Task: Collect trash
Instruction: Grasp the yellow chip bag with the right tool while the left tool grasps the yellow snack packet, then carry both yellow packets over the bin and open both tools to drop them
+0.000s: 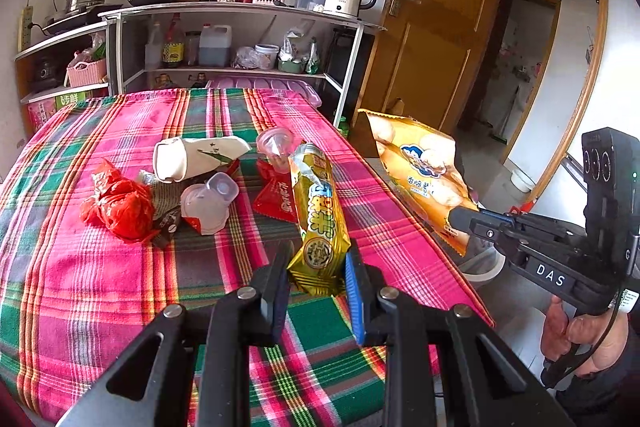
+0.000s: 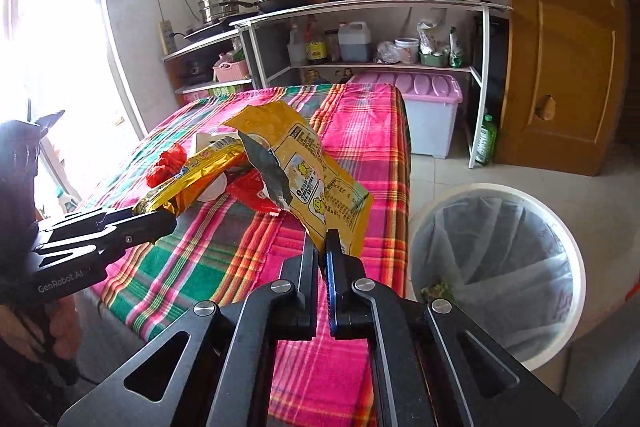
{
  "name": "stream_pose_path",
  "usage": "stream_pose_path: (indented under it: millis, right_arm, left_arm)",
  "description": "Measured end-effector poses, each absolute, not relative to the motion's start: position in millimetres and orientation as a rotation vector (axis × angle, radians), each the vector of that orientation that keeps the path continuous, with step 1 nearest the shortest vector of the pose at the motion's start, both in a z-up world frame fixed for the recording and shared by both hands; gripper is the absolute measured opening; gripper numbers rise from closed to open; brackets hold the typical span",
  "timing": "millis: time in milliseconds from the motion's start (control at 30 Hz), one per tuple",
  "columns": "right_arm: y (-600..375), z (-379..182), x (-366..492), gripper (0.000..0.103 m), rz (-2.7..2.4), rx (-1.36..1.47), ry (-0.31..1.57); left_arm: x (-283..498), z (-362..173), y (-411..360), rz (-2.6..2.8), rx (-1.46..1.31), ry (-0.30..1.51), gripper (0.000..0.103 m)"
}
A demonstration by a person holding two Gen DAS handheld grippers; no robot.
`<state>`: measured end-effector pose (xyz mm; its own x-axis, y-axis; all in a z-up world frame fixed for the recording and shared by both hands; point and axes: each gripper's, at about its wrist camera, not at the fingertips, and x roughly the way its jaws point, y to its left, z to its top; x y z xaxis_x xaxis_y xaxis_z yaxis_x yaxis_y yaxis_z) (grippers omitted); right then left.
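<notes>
A gold wrapper [image 1: 318,215] is pinched by the left hand-held gripper [image 1: 318,269] and a yellow bag [image 2: 308,171] by the right hand-held gripper [image 2: 320,247], both near the white bin [image 2: 496,267].

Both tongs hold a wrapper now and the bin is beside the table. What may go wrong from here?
1. The right tongs pinch only the bottom edge of the open snack bag; it might slip out before reaching the white bin.
2. The left tongs grip the gold wrapper at one end, so its long free end may swing and knock the plastic cups on the cloth.
</notes>
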<state>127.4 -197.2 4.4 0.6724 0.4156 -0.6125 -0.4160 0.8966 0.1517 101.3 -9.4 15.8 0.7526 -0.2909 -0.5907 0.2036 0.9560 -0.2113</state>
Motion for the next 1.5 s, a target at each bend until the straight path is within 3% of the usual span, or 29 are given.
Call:
stream_pose_path:
  millis: [1400, 1500]
  right_arm:
    - [-349, -48, 155, 0.003, 0.106, 0.182, 0.824]
    - [-353, -51, 157, 0.009, 0.097, 0.185, 0.832]
  left_arm:
    - [194, -4, -179, -0.563, -0.044, 0.792, 0.027]
    - [197, -9, -185, -0.561, -0.041, 0.808, 0.029]
